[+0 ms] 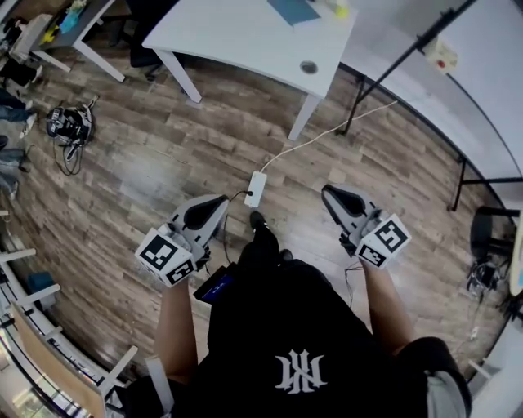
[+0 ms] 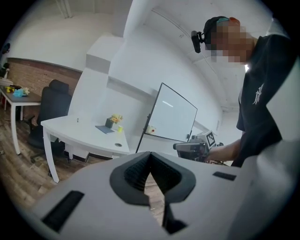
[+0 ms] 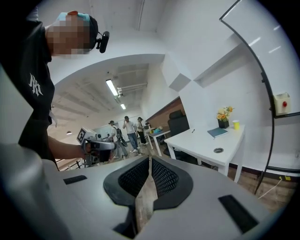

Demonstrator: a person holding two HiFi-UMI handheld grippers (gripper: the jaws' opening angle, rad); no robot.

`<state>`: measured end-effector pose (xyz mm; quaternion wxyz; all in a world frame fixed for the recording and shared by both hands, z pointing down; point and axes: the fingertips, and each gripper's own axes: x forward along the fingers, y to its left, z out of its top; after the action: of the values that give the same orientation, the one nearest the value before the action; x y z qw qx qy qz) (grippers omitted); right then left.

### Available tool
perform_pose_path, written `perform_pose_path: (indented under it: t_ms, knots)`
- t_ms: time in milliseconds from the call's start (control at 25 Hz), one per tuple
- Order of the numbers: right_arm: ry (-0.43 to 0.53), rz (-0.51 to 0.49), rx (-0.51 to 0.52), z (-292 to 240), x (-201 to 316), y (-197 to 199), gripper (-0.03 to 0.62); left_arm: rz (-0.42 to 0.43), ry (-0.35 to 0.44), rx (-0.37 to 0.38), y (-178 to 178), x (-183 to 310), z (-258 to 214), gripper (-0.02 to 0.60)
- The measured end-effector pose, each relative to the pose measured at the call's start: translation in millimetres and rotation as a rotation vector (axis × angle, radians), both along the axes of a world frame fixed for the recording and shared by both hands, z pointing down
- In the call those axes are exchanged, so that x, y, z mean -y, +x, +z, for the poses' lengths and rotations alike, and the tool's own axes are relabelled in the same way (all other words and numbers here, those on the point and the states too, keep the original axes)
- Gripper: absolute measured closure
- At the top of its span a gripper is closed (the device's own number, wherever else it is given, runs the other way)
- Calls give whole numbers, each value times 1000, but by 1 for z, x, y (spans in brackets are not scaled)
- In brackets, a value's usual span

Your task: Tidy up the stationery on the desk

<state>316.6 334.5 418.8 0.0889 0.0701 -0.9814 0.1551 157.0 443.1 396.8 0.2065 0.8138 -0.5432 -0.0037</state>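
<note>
A white desk [image 1: 237, 37] stands across the wooden floor, far from me. On it lie a blue notebook [image 1: 292, 10] and a yellow cup [image 1: 340, 11]; a small pot of flowers [image 3: 224, 116] stands beside them. My left gripper [image 1: 219, 201] is held at waist height, shut with nothing between its jaws. My right gripper [image 1: 328, 191] is held level with it, also shut and empty. Both point toward the desk. In the left gripper view the desk [image 2: 79, 133] lies beyond the closed jaws [image 2: 150, 154], and in the right gripper view the desk [image 3: 206, 143] lies to the right of the jaws [image 3: 150, 159].
A white power strip [image 1: 256, 188] with its cable lies on the floor between me and the desk. A whiteboard on a black stand [image 1: 392, 65] is at the right. A black chair [image 2: 51, 105] sits behind the desk. A second desk [image 1: 73, 24] and tangled gear [image 1: 69, 124] are at the left.
</note>
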Motion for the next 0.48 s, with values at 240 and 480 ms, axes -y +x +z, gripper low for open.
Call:
perform_pose_path:
  t_ms: [240,480]
  knots:
    - [-17,27,11,-8,48,-52,553,5,-1,-58,-54,43,5,580]
    - [-31,28,20,-10,74,-84,553,-20,32,-77,-96,70,-4,580]
